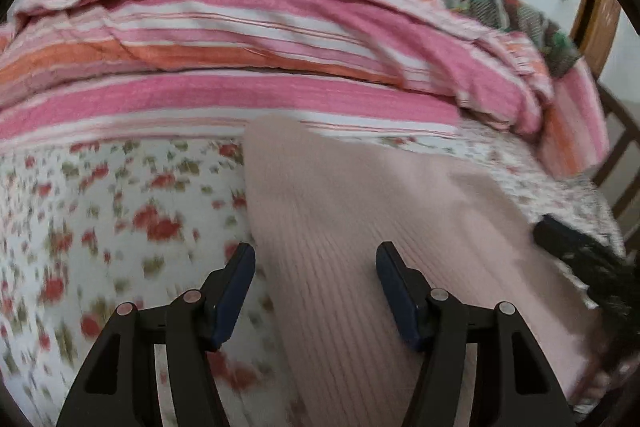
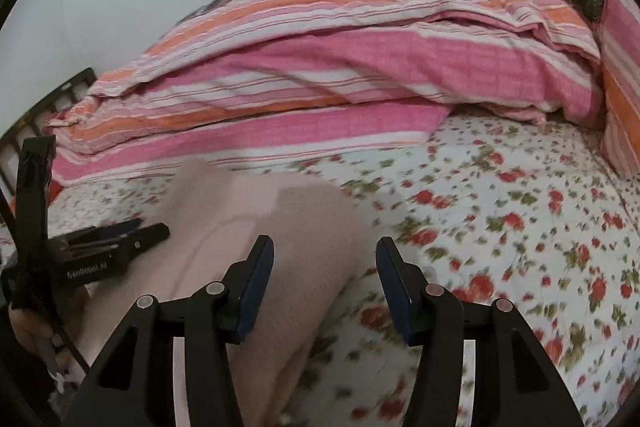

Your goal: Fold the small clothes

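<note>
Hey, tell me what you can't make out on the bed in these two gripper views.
- Pink garment: near end cut off behind the left gripper in the left view; fold state unclear through motion blur.
- Same garment's near edge in the right view, hidden by the right gripper.
- Flowered sheet: print smeared by blur.

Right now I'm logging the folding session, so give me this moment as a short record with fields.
surface: bed with floral sheet
garment: pale pink ribbed knit, lying on the sheet, already folded over on itself
left gripper: jaws open, above the garment's left edge, nothing between the pads
right gripper: jaws open, over the garment's right edge, nothing held
behind: striped pink and orange blanket, bunched up along the wall
image quality: motion blur in both views
</note>
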